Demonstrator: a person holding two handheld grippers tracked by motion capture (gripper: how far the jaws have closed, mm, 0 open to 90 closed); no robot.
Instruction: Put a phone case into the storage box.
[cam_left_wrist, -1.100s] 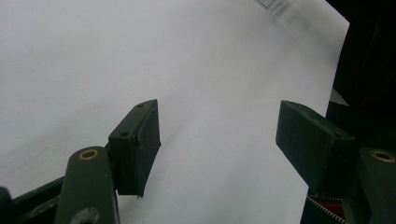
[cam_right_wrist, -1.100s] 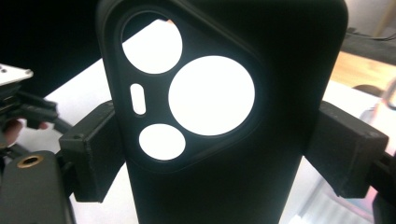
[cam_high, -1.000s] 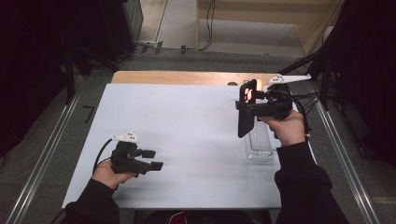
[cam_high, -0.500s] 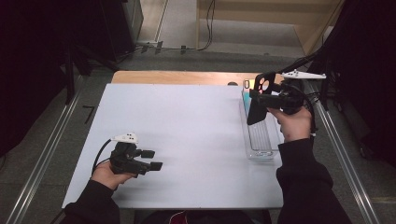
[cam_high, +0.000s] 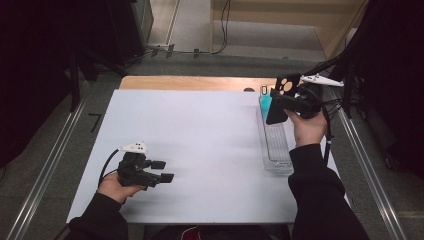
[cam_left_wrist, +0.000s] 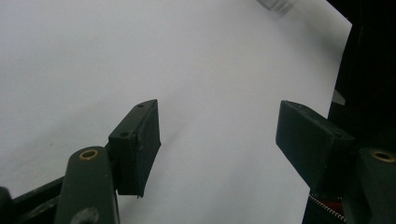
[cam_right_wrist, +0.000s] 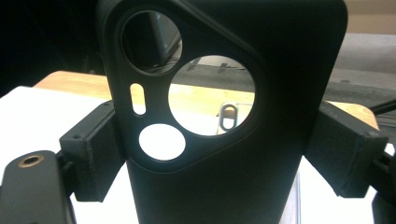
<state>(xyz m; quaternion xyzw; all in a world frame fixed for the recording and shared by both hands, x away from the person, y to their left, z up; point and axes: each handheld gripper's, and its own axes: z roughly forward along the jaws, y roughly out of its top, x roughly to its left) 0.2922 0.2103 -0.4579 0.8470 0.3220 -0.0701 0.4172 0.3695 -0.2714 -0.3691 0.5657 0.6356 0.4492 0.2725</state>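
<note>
The right gripper (cam_high: 280, 102) clamps a black phone case (cam_right_wrist: 224, 116) by its side edges, upright above the far end of the clear tray (cam_high: 277, 162). The case could twist or slip and, I think, knock the blue case (cam_high: 265, 104) standing there. The left gripper (cam_left_wrist: 219, 140) rests wide and empty on the white table (cam_high: 200, 150).

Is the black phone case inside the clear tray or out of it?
Out: the black phone case is clamped in the right hand-held gripper, above the clear tray.
</note>
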